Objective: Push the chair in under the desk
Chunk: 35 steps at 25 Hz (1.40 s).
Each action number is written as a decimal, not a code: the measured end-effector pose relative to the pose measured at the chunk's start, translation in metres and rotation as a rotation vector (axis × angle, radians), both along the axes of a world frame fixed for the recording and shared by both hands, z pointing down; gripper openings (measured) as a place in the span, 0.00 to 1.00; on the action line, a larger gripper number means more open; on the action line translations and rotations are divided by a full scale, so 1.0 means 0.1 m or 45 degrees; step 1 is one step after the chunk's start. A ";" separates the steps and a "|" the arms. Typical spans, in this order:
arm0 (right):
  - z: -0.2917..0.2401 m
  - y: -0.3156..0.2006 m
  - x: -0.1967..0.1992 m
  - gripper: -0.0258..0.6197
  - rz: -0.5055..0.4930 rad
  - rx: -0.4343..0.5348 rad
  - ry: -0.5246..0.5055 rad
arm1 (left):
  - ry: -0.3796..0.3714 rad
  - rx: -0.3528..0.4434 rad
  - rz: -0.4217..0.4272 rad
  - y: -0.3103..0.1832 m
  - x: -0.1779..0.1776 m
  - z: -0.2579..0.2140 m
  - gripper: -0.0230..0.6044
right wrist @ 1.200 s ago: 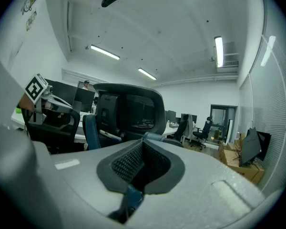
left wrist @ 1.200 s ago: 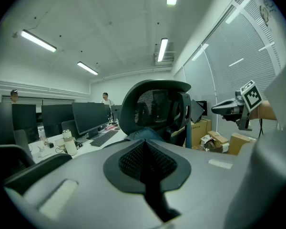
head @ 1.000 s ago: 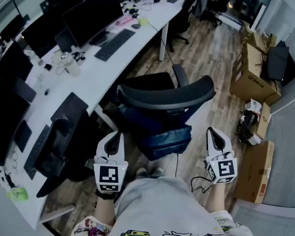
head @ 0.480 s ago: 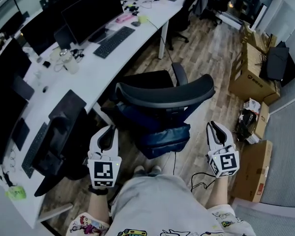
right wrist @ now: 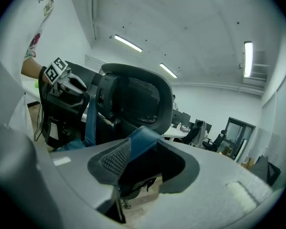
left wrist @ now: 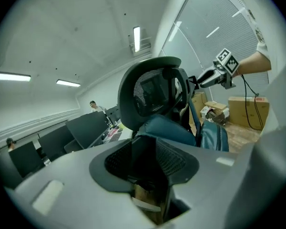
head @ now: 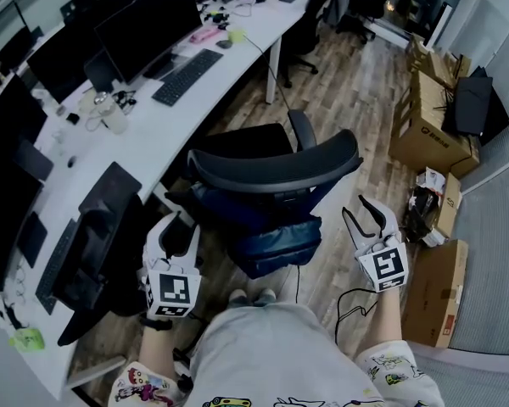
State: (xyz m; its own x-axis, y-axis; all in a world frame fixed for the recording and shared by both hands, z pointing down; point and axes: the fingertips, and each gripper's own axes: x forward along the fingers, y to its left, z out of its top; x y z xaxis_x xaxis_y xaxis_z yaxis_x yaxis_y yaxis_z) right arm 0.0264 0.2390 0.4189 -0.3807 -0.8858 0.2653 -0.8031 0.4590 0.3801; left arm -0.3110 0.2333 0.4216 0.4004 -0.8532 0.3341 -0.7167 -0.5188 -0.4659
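The office chair (head: 271,170) has a curved black mesh back and stands angled beside the white desk (head: 174,113), its seat partly under the desk edge. A blue jacket (head: 276,231) hangs over the chair's back. My left gripper (head: 177,231) is behind the chair's left side and my right gripper (head: 362,215) behind its right side, both clear of the chair. Their jaws have just been opening, and nothing is between them. The left gripper view shows the chair back (left wrist: 152,92) and the right gripper (left wrist: 220,73) beyond it. The right gripper view shows the chair back (right wrist: 133,99) and the left gripper (right wrist: 63,81).
Monitors (head: 148,19) and keyboards (head: 185,77) line the desk. A second black chair (head: 97,253) stands at the left, close to my left gripper. Cardboard boxes (head: 428,134) sit along the right wall. Wood floor (head: 356,91) runs beyond the chair.
Both grippers' jaws have gone from shut to parted. The left gripper has shifted a little leftward and the right a little up the picture, and both have rolled slightly.
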 end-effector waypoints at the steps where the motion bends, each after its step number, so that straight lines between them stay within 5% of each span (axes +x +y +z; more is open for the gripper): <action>1: 0.01 -0.03 0.01 0.31 -0.015 0.000 0.025 | -0.031 0.006 0.005 -0.02 0.00 0.01 0.29; 7: 0.06 -0.25 0.08 0.41 -0.089 -0.012 0.158 | -0.168 0.005 0.007 -0.15 -0.01 0.08 0.39; 21: 0.25 -0.74 0.25 0.48 -0.154 0.000 0.422 | -0.414 0.003 0.019 -0.49 0.01 0.29 0.48; 35: 0.38 -1.05 0.26 0.45 -0.143 0.022 0.556 | -0.570 0.036 -0.024 -0.63 -0.06 0.36 0.41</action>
